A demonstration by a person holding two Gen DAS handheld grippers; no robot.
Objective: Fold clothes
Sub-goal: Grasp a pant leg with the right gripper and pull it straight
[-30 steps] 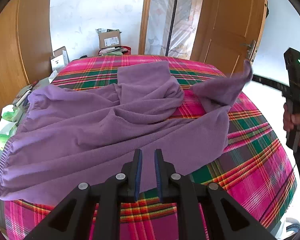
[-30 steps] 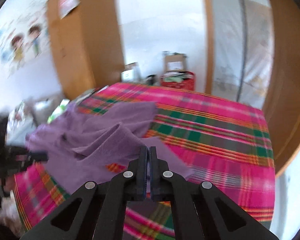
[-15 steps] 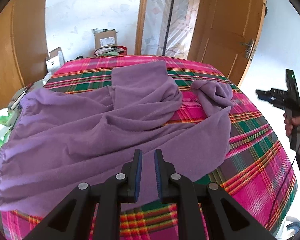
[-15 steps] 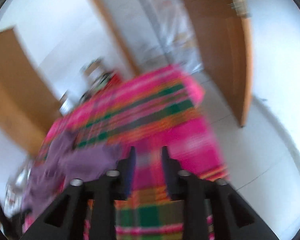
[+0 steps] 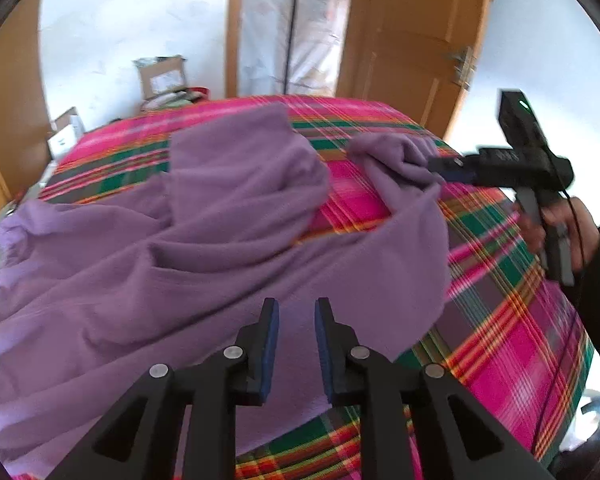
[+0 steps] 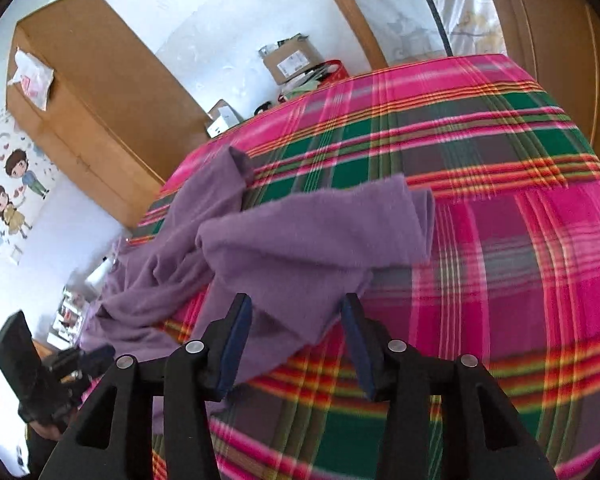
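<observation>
Purple garment (image 5: 220, 264) crumpled across plaid bed (image 5: 520, 320), ahead of both grippers.

Left gripper (image 5: 296, 320) slightly parted, empty, above near hem; right gripper (image 6: 296, 320) wide open, empty, straddling bunched leg end (image 6: 320, 236). Soft, limp fleece: likely to slip, bunch or drag if pinched thinly.

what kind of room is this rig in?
Most likely a home bedroom: a bed with a plaid cover, a purple garment spread on it, a wooden wardrobe, a wooden door, and cartoon wall stickers.
</observation>
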